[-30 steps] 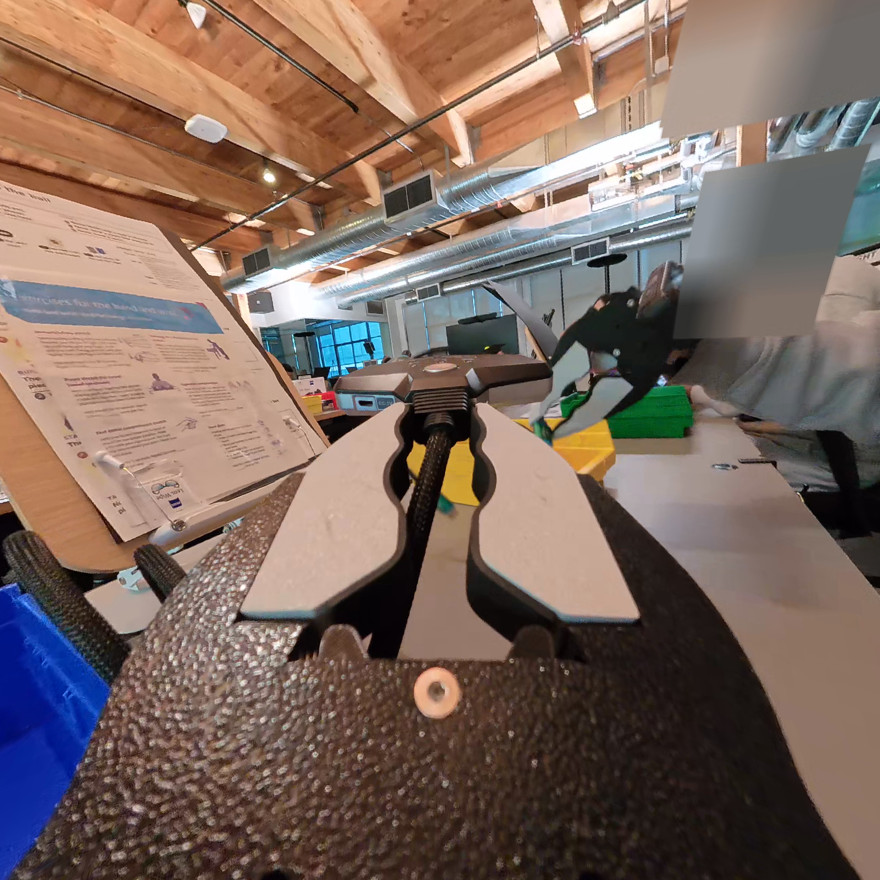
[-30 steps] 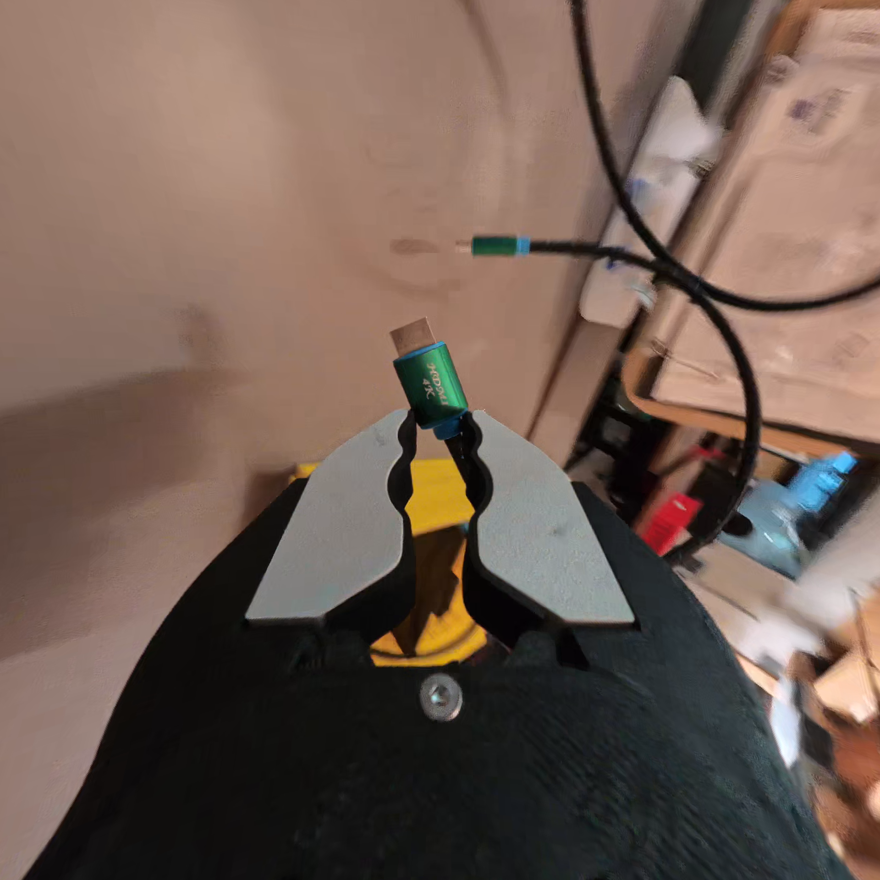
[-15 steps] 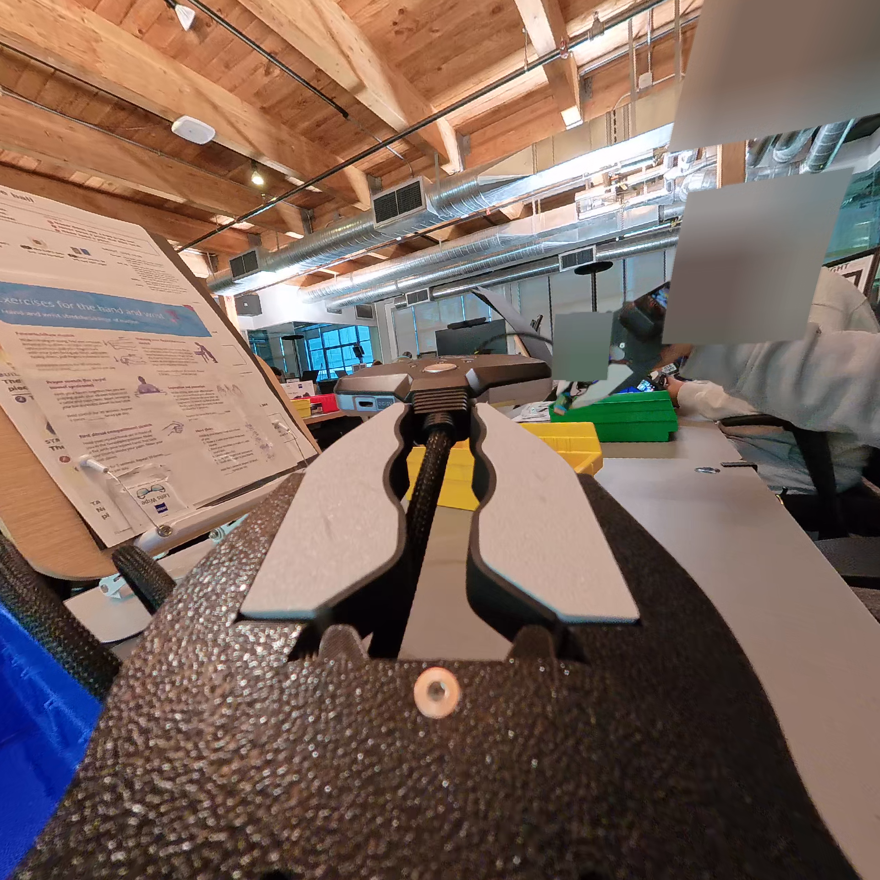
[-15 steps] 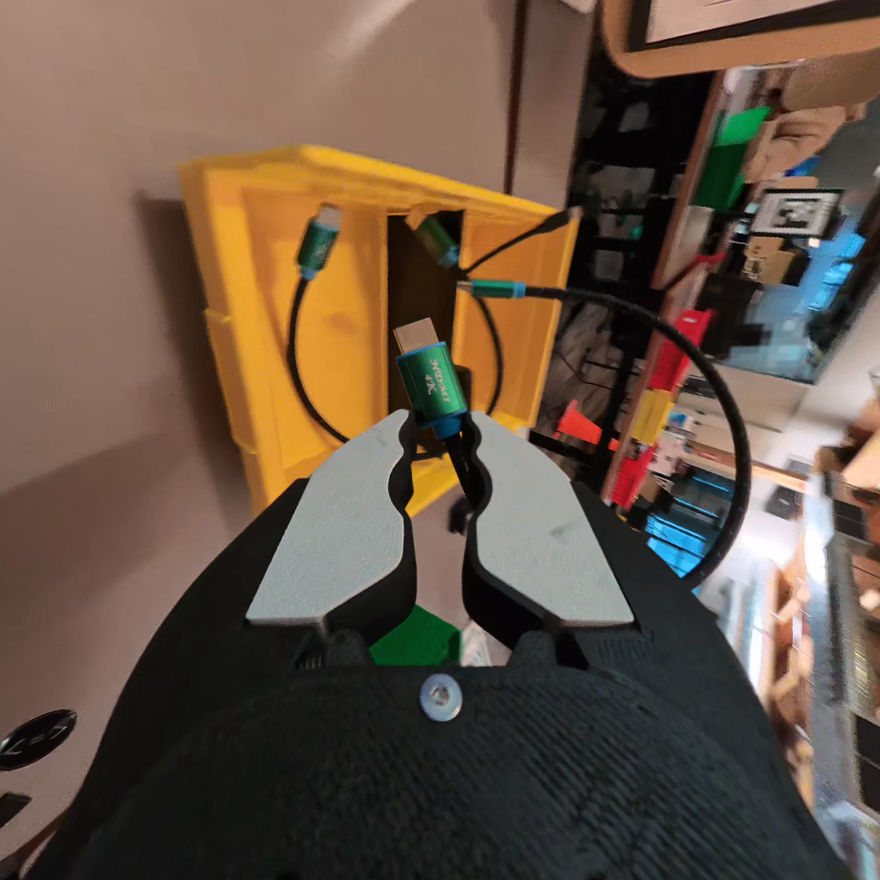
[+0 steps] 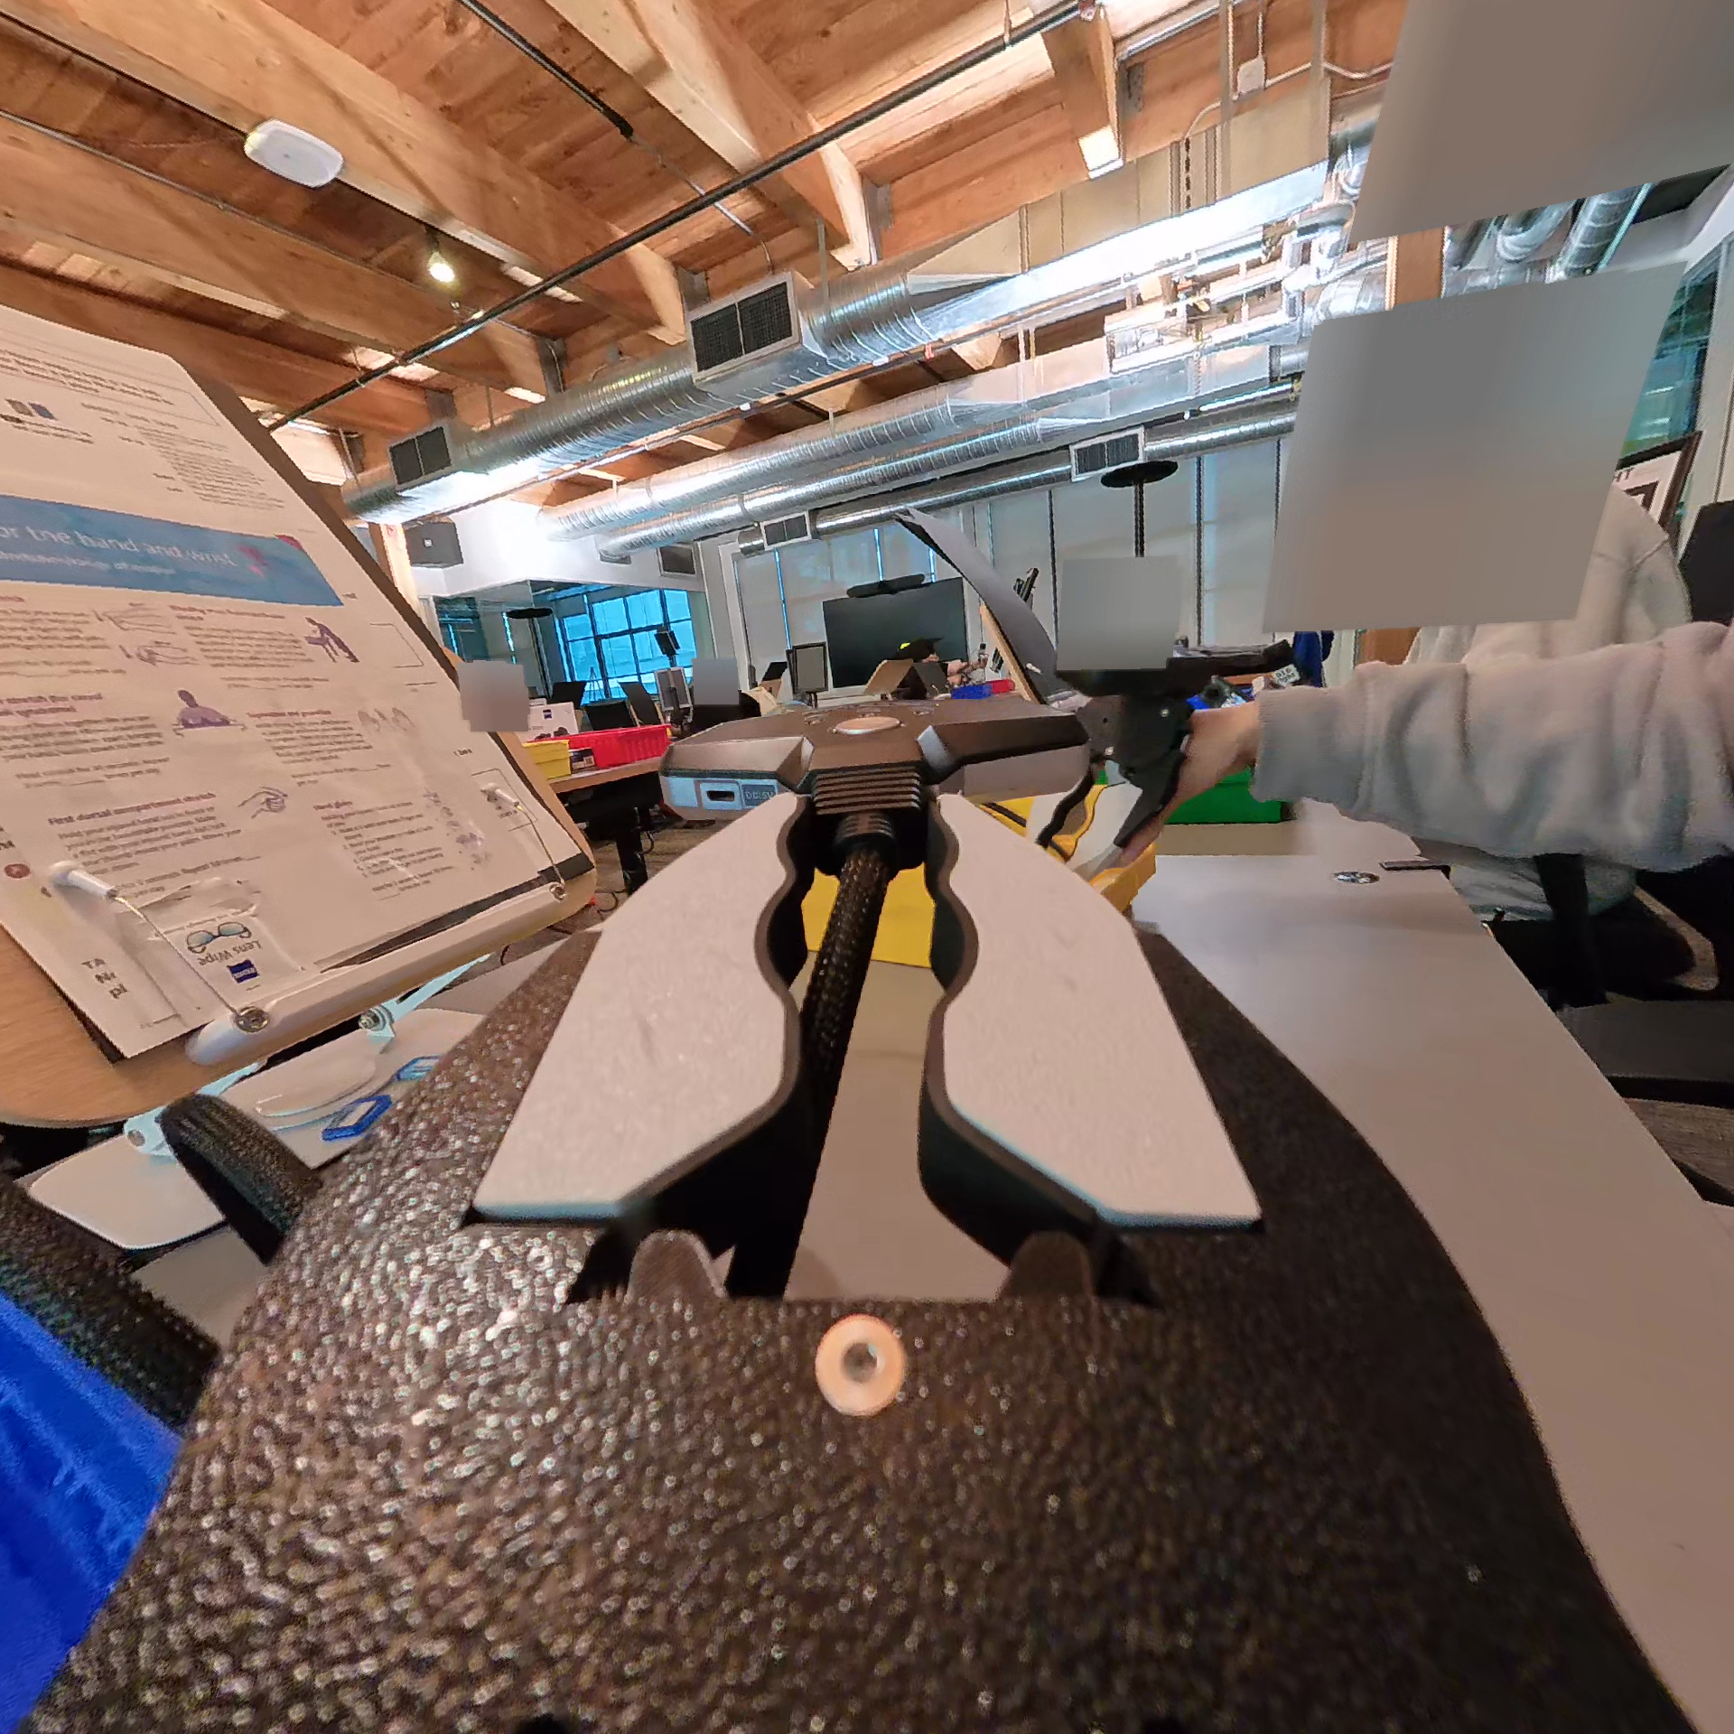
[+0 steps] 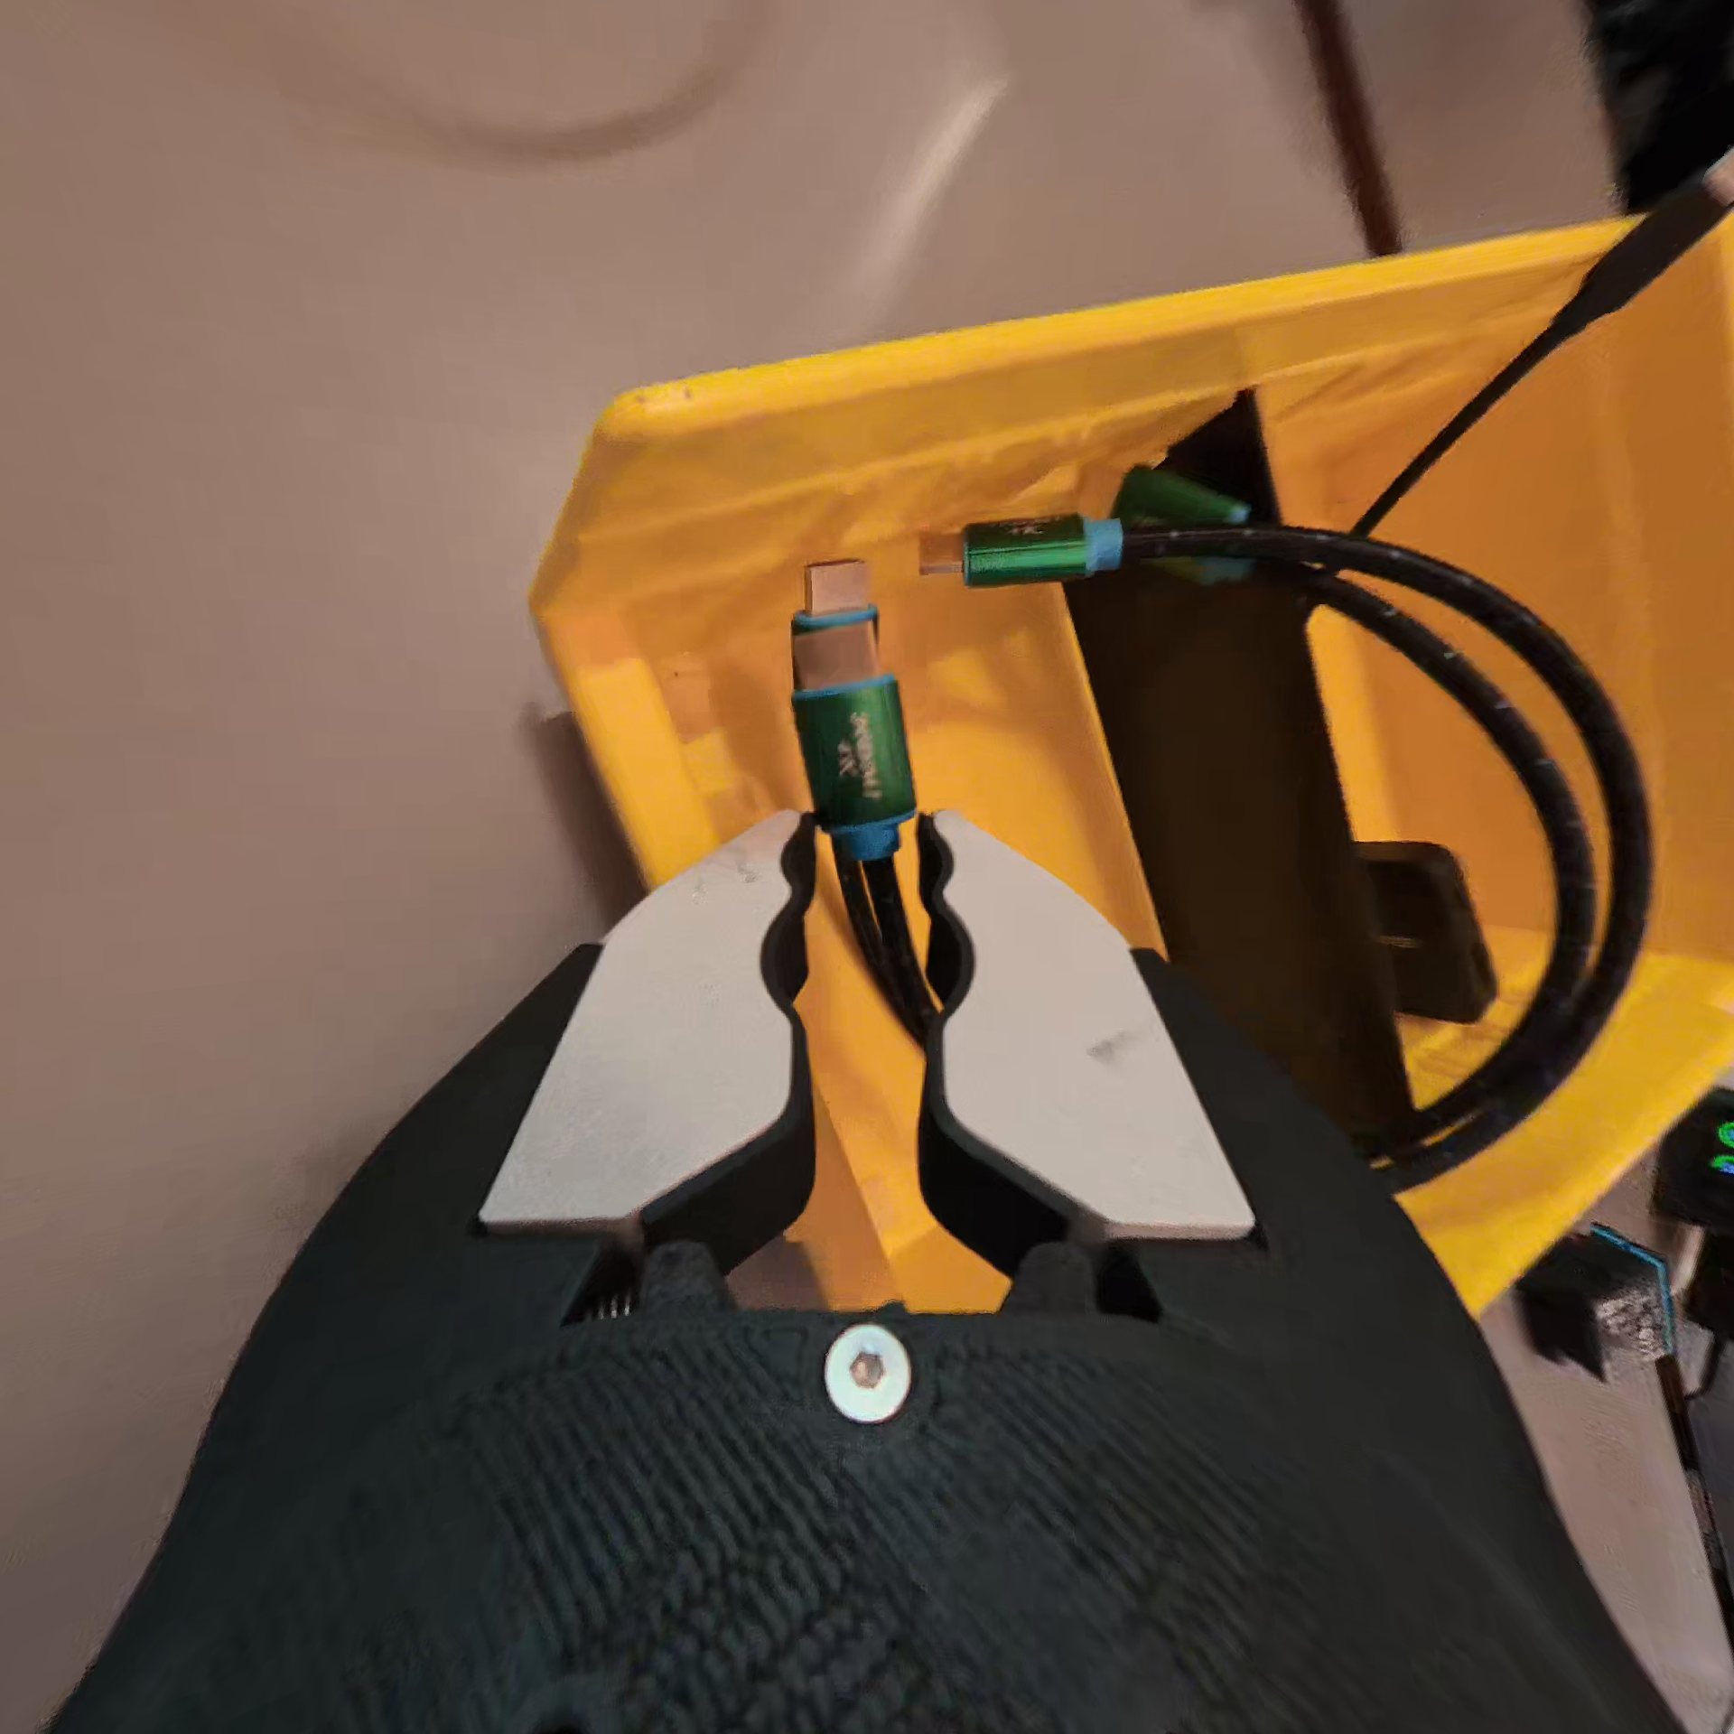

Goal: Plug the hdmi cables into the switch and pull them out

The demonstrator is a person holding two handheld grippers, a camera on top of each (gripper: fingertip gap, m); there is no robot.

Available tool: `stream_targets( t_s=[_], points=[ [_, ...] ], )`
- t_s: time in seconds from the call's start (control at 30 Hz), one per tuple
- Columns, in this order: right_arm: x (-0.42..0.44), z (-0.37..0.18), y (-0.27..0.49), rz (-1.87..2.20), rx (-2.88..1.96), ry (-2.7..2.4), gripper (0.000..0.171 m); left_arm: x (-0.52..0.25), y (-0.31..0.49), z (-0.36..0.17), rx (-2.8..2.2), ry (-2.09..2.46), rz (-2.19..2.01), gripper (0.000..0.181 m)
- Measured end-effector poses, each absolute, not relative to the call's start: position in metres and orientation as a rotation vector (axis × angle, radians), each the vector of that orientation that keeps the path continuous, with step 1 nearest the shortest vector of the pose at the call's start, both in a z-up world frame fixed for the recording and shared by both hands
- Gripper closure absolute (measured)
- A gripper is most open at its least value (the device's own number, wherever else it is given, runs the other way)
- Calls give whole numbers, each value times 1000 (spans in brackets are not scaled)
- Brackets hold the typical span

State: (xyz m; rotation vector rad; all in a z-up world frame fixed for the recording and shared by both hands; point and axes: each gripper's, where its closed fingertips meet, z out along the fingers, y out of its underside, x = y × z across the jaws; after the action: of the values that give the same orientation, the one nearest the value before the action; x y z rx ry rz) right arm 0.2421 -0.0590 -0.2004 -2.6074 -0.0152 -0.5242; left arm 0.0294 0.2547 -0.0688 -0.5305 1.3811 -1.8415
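My left gripper (image 5: pixel 863 816) is shut on the black braided cable (image 5: pixel 844 948) of the dark grey switch (image 5: pixel 863 746) and holds the switch level just past its fingertips. My right gripper (image 6: pixel 861 821) is shut on an HDMI cable just behind its green plug (image 6: pixel 852 751). The plug points up and away over the yellow bin (image 6: pixel 938 422). The cable's other green plug (image 6: pixel 1023 552) hangs over the bin, with the cable looping round (image 6: pixel 1595 844). The right gripper also shows in the left wrist view (image 5: pixel 1107 826), right of the switch, held by a hand.
A slanted stand with a printed sheet (image 5: pixel 235 704) stands at the left, and a blue bin (image 5: pixel 56 1501) is at the lower left. The yellow bin (image 5: pixel 863 929) and a green bin (image 5: pixel 1220 798) sit on the grey table (image 5: pixel 1314 985). Another green plug (image 6: pixel 1182 502) lies in the yellow bin. A person's grey sleeve (image 5: pixel 1501 751) reaches in from the right.
My right gripper has swung with the plug from over the bare table to close over the yellow bin. In the left wrist view it has dropped to the switch's right. The left gripper holds steady.
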Motion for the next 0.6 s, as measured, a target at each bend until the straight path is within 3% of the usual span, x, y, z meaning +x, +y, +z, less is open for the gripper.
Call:
stream_targets(
  t_s=[0.1, 0.23, 0.4, 0.6],
  points=[
    [251, -205, -67, -619, -2665, -26, 135, 30, 250, -72, -521, 1417, -1834, 159],
    [243, -160, -54, -651, -2527, -42, 121, 29, 244, -76, -499, 1466, -1828, 159],
    [163, -78, 29, -390, -2191, -281, 110, 28, 226, -83, -431, 1550, -1832, 159],
    [79, -56, 117, -154, -2104, -565, 110, 17, 197, -92, -269, 1679, -1803, 159]
  ],
)
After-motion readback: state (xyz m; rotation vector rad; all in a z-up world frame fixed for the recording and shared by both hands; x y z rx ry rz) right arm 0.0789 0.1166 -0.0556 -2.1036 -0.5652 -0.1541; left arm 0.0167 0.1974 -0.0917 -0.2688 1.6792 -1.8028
